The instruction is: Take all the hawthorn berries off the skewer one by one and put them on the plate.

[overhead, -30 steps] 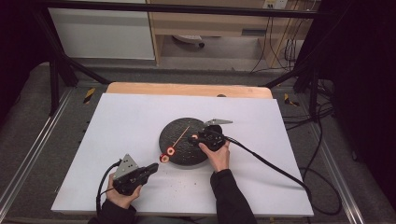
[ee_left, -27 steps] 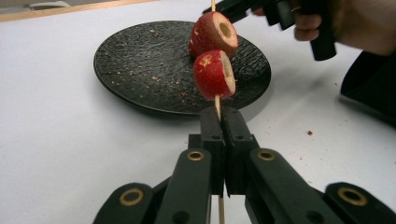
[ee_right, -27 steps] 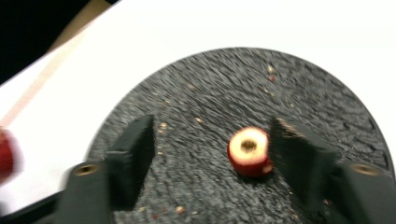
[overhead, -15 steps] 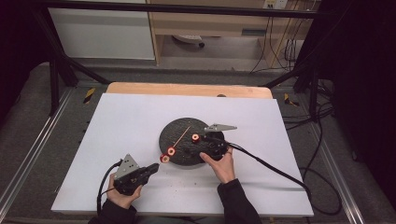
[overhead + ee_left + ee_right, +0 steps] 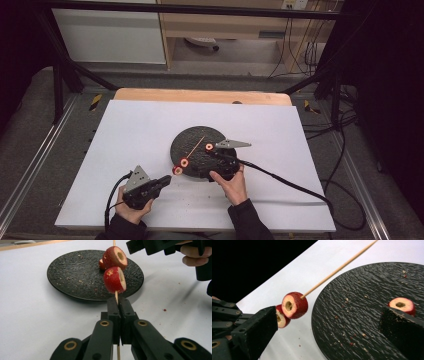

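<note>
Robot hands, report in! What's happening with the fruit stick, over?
Left gripper shut on skewer, two red fruit pieces threaded. Right gripper open, one piece on the black plate. Nothing blocking.

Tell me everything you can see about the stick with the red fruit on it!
The skewer is a thin, pale stick, wooden by its look. Two round red fruit pieces with cored, cream-coloured middles are threaded on it, close together near the left gripper, whose black jaws are shut on its lower end. The stick slants up off the white table, its bare end reaching over the black plate. A third piece lies on the plate, off the stick.
</note>
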`<state>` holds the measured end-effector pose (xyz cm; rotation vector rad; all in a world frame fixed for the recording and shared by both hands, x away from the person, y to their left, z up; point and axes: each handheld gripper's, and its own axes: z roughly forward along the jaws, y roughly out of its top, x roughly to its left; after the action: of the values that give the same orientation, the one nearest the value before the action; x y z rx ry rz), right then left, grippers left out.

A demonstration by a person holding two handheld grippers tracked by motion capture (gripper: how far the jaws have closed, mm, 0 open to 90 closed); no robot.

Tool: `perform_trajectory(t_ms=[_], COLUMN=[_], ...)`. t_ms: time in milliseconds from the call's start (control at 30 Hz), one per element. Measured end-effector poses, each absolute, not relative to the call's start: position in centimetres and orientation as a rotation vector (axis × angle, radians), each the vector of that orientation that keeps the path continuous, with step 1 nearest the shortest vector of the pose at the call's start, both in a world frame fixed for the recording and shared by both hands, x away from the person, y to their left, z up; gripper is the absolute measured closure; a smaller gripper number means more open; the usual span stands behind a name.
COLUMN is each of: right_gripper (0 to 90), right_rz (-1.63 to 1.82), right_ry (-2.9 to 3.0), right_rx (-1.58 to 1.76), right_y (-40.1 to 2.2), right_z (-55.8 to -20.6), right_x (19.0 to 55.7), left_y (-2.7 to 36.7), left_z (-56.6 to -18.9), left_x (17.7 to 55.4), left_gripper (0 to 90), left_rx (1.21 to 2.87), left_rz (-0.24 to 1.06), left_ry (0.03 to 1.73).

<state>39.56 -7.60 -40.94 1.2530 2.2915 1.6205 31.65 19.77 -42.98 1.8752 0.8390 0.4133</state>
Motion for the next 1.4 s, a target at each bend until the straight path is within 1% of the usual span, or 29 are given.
perform_trajectory(t_ms=[133, 267, 700, 1133, 1400], right_gripper=[5.3, 9.9, 39.3, 59.4, 60.8], right_rz=[1.639, 1.650, 1.727, 1.746, 1.749], right_ry=[2.296, 2.279, 2.298, 2.358, 2.355], right_rx=[1.255, 1.277, 1.288, 1.322, 1.328], right_y=[-7.0, -6.1, -5.2, -5.0, -5.2], right_z=[-40.9, -40.8, -41.2, -41.7, -41.3], right_x=[39.5, 39.6, 39.9, 40.0, 40.0], left_y=[19.6, 19.5, 19.0, 18.7, 18.8], left_z=[-43.0, -43.0, -43.0, -43.1, -43.0], left_x=[31.6, 31.6, 31.5, 31.5, 31.4], left_gripper=[88.4, 88.4, 88.4, 88.4, 88.4], left_rx=[1.877, 1.879, 1.883, 1.886, 1.883], left_rz=[0.413, 0.411, 0.412, 0.412, 0.414], left_ry=[0.836, 0.833, 0.822, 0.820, 0.816])
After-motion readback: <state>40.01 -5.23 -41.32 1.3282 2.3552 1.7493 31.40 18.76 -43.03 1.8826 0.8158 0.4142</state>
